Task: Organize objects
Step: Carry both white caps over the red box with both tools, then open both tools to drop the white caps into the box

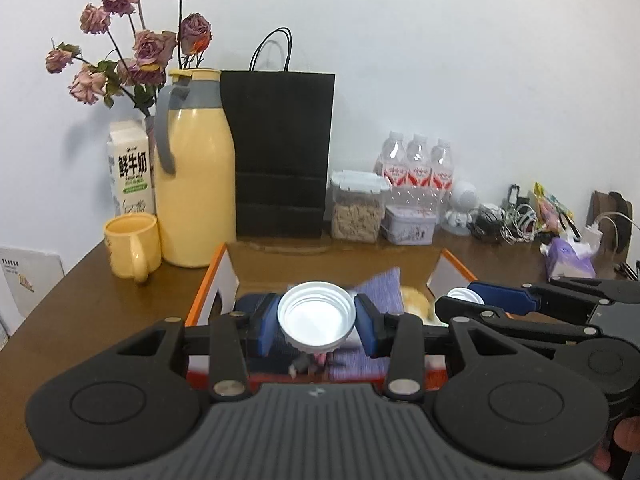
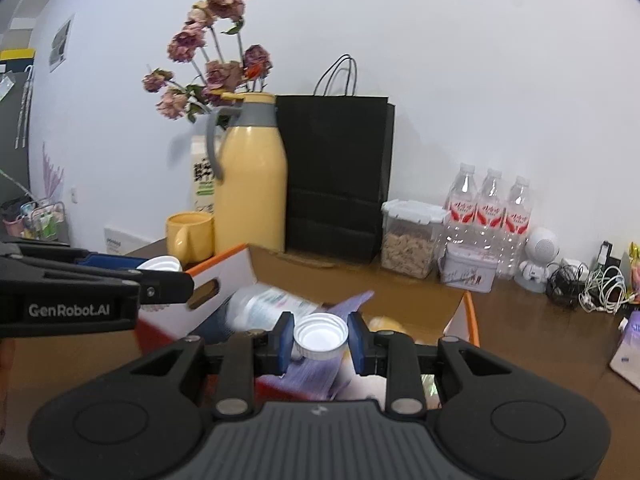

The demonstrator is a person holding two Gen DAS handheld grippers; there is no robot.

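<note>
My left gripper [image 1: 316,322] holds a white screw lid [image 1: 317,316] by its rim, one blue pad on each side, its hollow threaded face turned toward the camera. My right gripper [image 2: 320,338] pinches a smaller white cap [image 2: 320,336] the same way. Both hang just above an open orange-edged box [image 1: 208,280] directly ahead and below, where a purple cloth [image 1: 380,292], a plastic bottle [image 2: 264,306] lying on its side and other blurred items sit.

I judge both lids light, stiff and thin-walled. The ribbed skirts should give the pads some bite, though smooth plastic could slip or pop free if squeezed off-centre. Opposite points on the rim, as now, look the right hold.

Beyond the box, on the brown surface [image 1: 100,312], a yellow mug [image 1: 130,246] and a yellow jug [image 1: 196,176] stand ahead to the left, with a milk carton [image 1: 130,172] and dried roses [image 1: 136,40] behind them. A black paper bag [image 1: 280,152] stands straight ahead. To the right are a clear food tub [image 1: 358,208], a small tin [image 1: 408,224], three water bottles [image 1: 418,164], a white figurine [image 1: 462,208] and tangled cables [image 1: 508,224]. A plain white wall [image 1: 440,60] closes the room.
</note>
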